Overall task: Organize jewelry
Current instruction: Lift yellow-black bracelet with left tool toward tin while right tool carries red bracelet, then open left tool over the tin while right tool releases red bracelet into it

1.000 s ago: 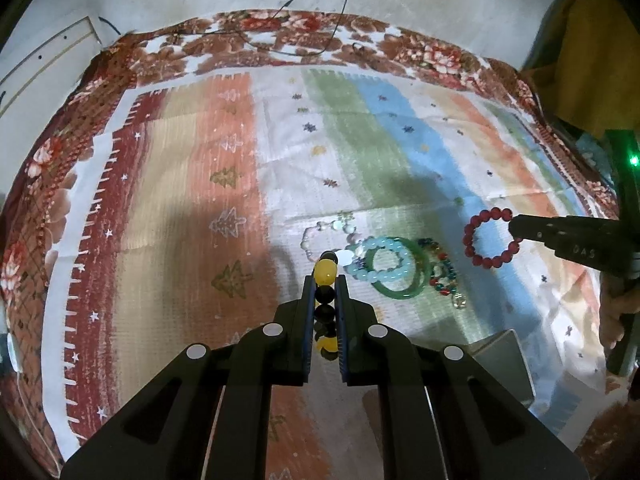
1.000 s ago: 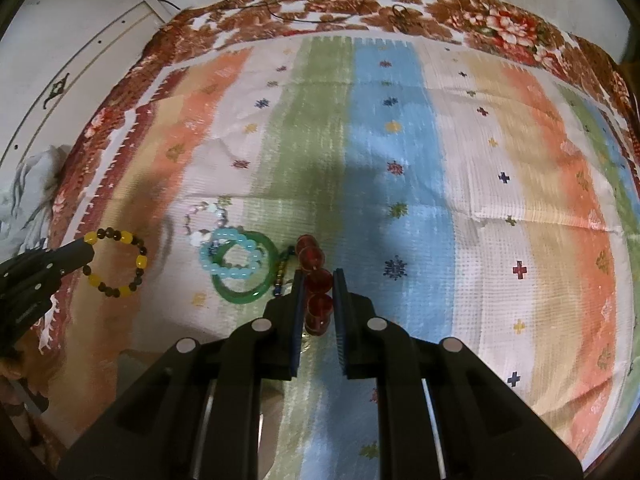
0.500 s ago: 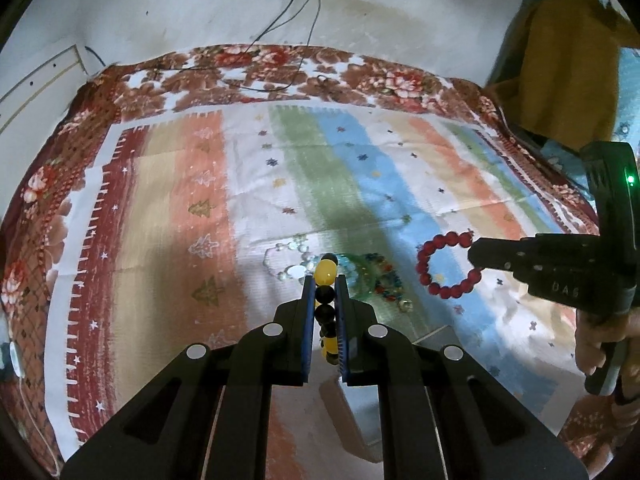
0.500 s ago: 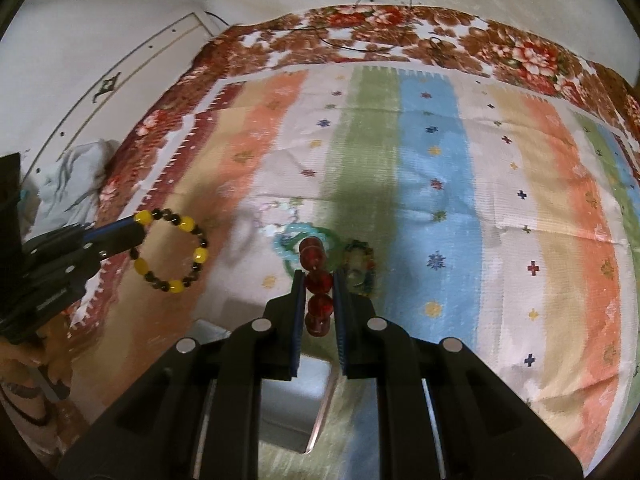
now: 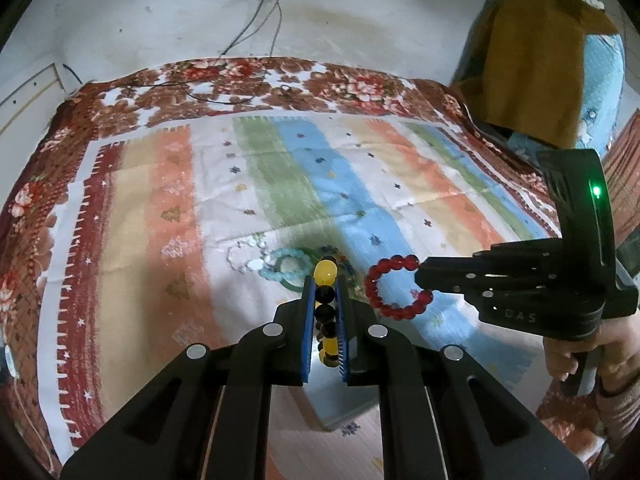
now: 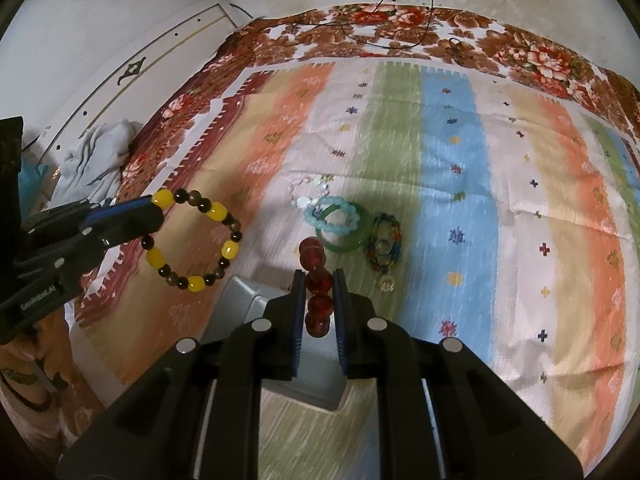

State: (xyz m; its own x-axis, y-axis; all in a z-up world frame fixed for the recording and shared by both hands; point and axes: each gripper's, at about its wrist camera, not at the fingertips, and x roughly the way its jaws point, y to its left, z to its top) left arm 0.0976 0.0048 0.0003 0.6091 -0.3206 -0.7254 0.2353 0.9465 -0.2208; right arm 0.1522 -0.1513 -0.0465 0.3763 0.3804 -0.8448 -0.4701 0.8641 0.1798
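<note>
The left gripper (image 5: 325, 300) has its fingers pinched shut on a yellow bracelet (image 6: 194, 240), which hangs in the air over the striped cloth (image 6: 452, 184). The right gripper (image 6: 316, 300) is likewise closed on a red bracelet (image 5: 394, 292), held above a grey box (image 6: 244, 296). Farther off on the cloth lie a green bangle (image 6: 350, 240), an aqua bracelet (image 6: 332, 216) and a multicoloured bracelet (image 6: 384, 244), close together.

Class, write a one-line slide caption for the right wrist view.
Right gripper pinches a red bead bracelet above a grey box; left gripper holds a yellow-and-dark bracelet.
</note>
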